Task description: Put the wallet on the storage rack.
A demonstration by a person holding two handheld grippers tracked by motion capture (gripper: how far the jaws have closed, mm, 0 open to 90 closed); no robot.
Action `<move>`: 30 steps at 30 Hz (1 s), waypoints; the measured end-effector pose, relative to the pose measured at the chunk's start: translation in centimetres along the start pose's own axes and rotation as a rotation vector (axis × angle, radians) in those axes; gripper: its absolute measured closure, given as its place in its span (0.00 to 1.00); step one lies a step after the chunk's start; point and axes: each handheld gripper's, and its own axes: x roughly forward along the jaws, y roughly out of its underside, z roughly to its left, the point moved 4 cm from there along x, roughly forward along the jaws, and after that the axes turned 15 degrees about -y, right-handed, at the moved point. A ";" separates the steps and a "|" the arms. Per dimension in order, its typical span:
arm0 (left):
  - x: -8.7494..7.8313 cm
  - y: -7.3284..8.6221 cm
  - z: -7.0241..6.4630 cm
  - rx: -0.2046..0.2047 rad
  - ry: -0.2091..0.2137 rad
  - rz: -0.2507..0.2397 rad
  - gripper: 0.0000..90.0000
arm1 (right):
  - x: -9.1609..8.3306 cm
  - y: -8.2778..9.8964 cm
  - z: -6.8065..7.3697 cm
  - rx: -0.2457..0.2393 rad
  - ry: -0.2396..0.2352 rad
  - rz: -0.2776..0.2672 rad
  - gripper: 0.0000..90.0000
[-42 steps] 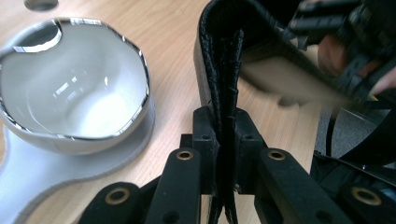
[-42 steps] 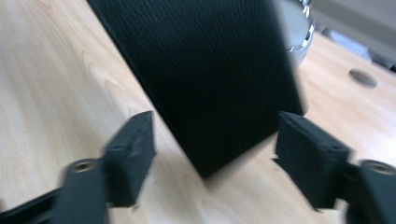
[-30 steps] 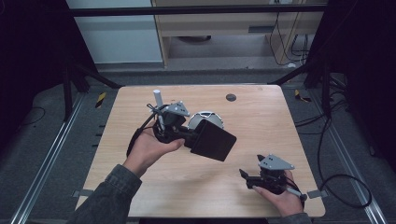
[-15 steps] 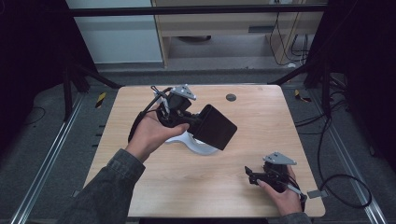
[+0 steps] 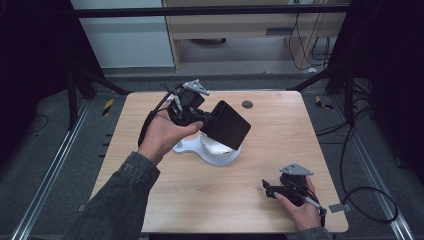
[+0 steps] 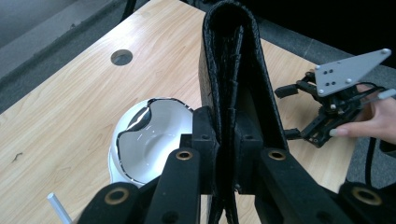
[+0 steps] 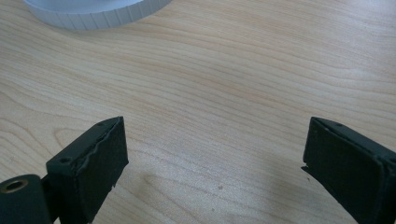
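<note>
I had lifted my left gripper [image 5: 212,116] higher, its jaws clamped on the black pouch [image 5: 229,124] above the white dish [image 5: 212,151]. My right gripper [image 5: 272,189] rested near right on the table [image 5: 200,200], jaws just opened wide, empty.

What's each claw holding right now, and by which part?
The left claw is shut on a black folded case, pinching its lower edge, lifted above the white dish. The right claw is open over the table, holding nothing.

Dim, soft overhead light, slight blur
</note>
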 end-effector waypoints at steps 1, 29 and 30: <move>0.0 0.0 0.1 -0.004 -0.001 -0.001 0.91 | 0.0 0.0 0.0 0.001 0.001 0.002 0.07; 1.7 1.6 2.3 -0.020 -0.091 0.050 0.91 | 0.3 0.8 -0.8 0.030 0.018 0.049 0.07; 1.8 1.8 2.3 -0.017 -0.089 0.054 0.91 | 0.3 0.8 -0.8 0.032 0.017 0.049 0.07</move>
